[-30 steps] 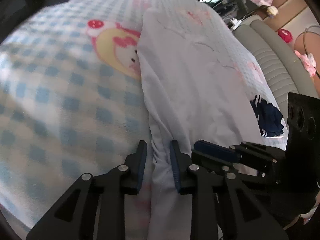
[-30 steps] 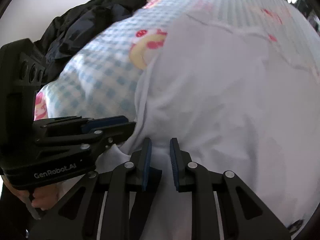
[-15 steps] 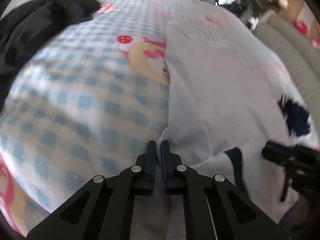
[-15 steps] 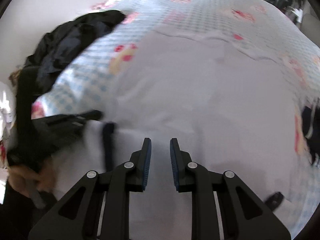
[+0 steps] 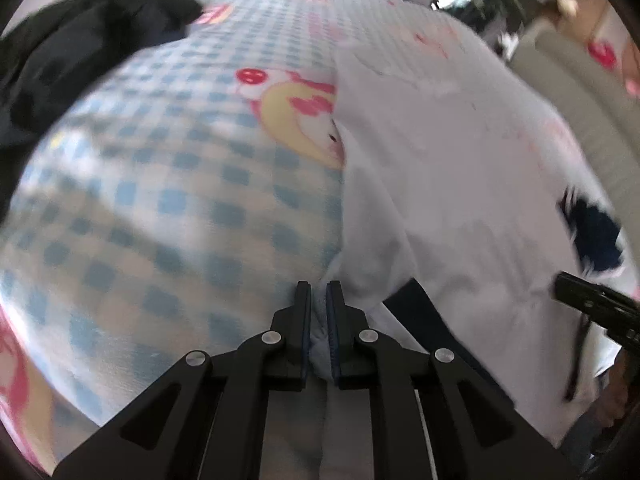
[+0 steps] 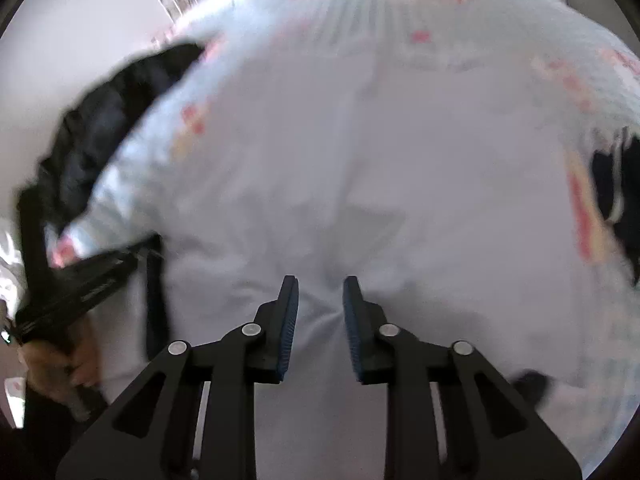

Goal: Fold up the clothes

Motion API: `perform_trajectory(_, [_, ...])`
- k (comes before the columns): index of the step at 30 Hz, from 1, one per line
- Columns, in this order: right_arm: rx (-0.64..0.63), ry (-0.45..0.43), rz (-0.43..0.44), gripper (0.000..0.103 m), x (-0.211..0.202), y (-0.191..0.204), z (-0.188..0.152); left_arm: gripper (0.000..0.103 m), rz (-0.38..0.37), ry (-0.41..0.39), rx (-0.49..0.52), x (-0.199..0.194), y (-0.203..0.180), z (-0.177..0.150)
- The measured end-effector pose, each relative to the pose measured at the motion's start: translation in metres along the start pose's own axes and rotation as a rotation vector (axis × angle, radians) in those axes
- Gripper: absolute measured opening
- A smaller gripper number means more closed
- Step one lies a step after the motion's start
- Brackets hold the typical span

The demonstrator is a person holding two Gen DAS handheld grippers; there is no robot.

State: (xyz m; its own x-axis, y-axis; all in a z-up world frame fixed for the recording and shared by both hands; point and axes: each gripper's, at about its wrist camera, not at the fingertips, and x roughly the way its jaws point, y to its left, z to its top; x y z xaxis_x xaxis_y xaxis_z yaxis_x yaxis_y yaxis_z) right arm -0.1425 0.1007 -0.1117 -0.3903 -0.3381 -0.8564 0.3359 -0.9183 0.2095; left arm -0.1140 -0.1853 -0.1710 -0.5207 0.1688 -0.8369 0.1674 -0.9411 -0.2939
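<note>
A white garment is spread flat on the checked bedcover — probably so that its edges can be found. Its near left edge is pinched by the left gripper, whose 2 jaws are almost closed on the cloth. The right gripper is set over the near hem, jaws narrowly apart with puckered cloth between them — a grip seems intended. A black garment lies well apart.

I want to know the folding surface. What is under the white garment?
The white garment lies on a blue checked blanket with cartoon prints. The cloth hides the blanket beneath it, so anything else there cannot be seen.
</note>
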Motion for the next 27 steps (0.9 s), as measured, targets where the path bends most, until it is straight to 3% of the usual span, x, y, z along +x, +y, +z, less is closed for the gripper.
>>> perform_trajectory(2, [-0.023,-0.065,-0.012,0.024,-0.025,-0.014,0.003,0.011,-0.028,-0.014,-0.013,-0.009,0.002,0.001])
perform_trajectory(4, [-0.037,-0.073,-0.111,0.024,-0.037,-0.041,0.009,0.011,-0.079,-0.026,-0.017,-0.017,0.000,0.003])
perform_trajectory(7, [0.045,-0.029,-0.230,0.024,-0.040,-0.102,0.028,0.011,-0.118,-0.035,-0.008,-0.021,-0.005,0.014])
perform_trajectory(10, [0.119,0.023,-0.265,0.024,-0.030,-0.146,0.049,0.014,-0.095,-0.002,0.019,-0.011,-0.014,0.042])
perform_trajectory(12, [0.125,0.065,-0.270,0.024,-0.016,-0.165,0.063,0.019,-0.089,0.019,0.033,0.001,-0.021,0.066])
perform_trajectory(16, [0.161,0.097,-0.210,0.024,0.015,-0.181,0.097,0.041,-0.075,0.025,0.056,0.036,-0.036,0.124])
perform_trajectory(18, [0.189,0.125,-0.211,0.024,0.034,-0.190,0.111,0.043,-0.072,0.032,0.056,0.052,-0.039,0.147])
perform_trajectory(21, [0.208,0.174,-0.215,0.024,0.056,-0.198,0.126,0.043,-0.065,0.046,-0.023,0.081,-0.030,0.179])
perform_trajectory(23, [0.193,0.169,-0.186,0.024,0.061,-0.196,0.135,0.044,-0.121,0.077,-0.063,0.102,-0.028,0.191])
perform_trajectory(25, [0.184,0.160,-0.144,0.024,0.064,-0.191,0.141,0.039,-0.183,0.110,-0.102,0.122,-0.027,0.203])
perform_trajectory(26, [0.180,0.156,-0.123,0.024,0.066,-0.189,0.144,0.030,-0.148,0.135,-0.084,0.133,-0.031,0.203])
perform_trajectory(27, [0.176,0.151,-0.101,0.024,0.067,-0.187,0.147,0.011,-0.107,0.133,-0.057,0.135,-0.033,0.200])
